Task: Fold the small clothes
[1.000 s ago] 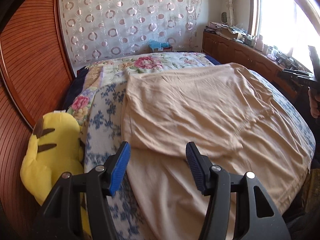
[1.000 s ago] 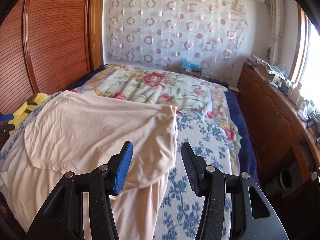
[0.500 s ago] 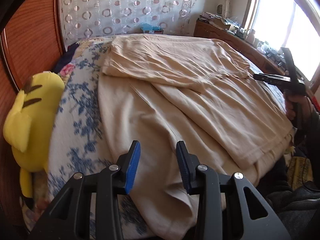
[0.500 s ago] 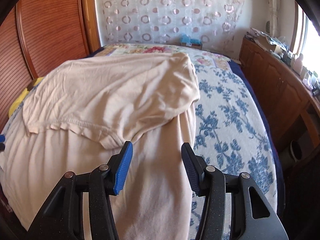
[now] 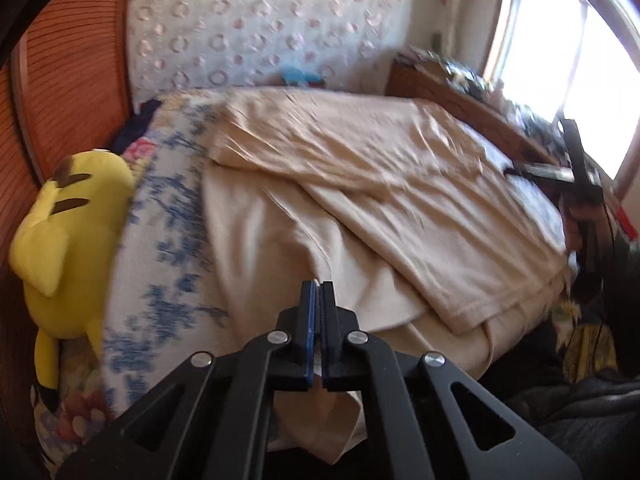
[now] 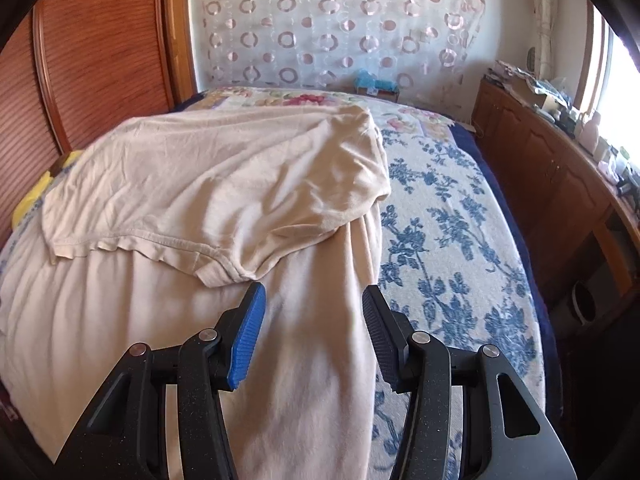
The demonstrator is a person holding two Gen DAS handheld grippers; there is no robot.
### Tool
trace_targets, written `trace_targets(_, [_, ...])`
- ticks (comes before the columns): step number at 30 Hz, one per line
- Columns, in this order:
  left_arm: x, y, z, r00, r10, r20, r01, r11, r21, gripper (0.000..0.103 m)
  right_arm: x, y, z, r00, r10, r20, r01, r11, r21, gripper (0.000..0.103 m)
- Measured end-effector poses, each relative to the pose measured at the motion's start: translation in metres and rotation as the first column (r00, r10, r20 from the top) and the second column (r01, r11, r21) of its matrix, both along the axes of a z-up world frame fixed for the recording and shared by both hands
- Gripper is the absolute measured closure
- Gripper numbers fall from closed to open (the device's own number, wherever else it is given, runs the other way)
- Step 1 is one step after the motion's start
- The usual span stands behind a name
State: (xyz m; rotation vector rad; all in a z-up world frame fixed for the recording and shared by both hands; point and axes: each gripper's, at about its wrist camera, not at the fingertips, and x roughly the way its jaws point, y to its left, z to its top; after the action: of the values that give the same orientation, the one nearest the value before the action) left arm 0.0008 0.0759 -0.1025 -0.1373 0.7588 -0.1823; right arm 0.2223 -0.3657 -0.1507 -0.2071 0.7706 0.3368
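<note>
1. Left wrist view: the left gripper (image 5: pixel 318 286) has its jaws pressed together, and a sliver of pale cloth shows between the blue pads, so it is pinching the cream garment (image 5: pixel 360 184) at the near edge of the bed (image 5: pixel 160 248).
2. Just beyond those jaws the cream garment lies spread over most of the bed, with one layer folded back on top of another; the hemmed edge of the upper layer runs toward the near right corner.
3. Below the clamped jaws, a loose corner of the cloth hangs over the near edge of the bed.
4. To the left, a yellow plush toy (image 5: pixel 64 232) sits against the bed's left edge, beside the wooden wall panel (image 5: pixel 68 80).
5. At the far right of this view the right gripper (image 5: pixel 560 172) shows as a dark bar over the bed's right edge, with a hand (image 5: pixel 576 224) on it.
6. Right wrist view: the right gripper (image 6: pixel 314 312) stands about half open over the garment (image 6: pixel 224 184), and its pads grip nothing.
7. Its left pad lies just beside the hem of the folded-over layer; the lower layer runs between the jaws toward the near edge.
8. Right of the garment, the blue-flowered bedspread (image 6: pixel 448 232) lies bare up to the bed's right edge, next to a wooden cabinet (image 6: pixel 552 168).
</note>
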Motion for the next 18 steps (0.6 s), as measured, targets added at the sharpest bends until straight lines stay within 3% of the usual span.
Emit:
trace_targets(5, [-0.036, 0.048, 0.04, 0.983, 0.14, 0.12, -0.138, 0.99, -0.019, 0.103, -0.028, -0.023, 0.015, 1.0, -0.008, 0.023, 0.007, 1.0, 0.028, 0.052])
trace_targets(7, [-0.043, 0.063, 0.043, 0.979, 0.167, 0.12, -0.167, 0.986, -0.008, 0.103, -0.039, -0.031, 0.018, 0.999, -0.015, 0.028, 0.014, 1.0, 0.015, 0.052])
trace_targets(11, [-0.048, 0.087, 0.03, 0.967, 0.236, 0.094, -0.24, 0.97, 0.034, 0.103, -0.062, -0.047, 0.017, 0.999, -0.029, 0.025, 0.029, 1.0, 0.01, 0.052])
trace_targets(18, [-0.044, 0.09, -0.003, 0.969, 0.245, 0.022, -0.246, 0.967, 0.067, 0.103, -0.086, -0.068, -0.005, 0.996, -0.038, -0.074, 0.042, 0.998, 0.055, 0.052])
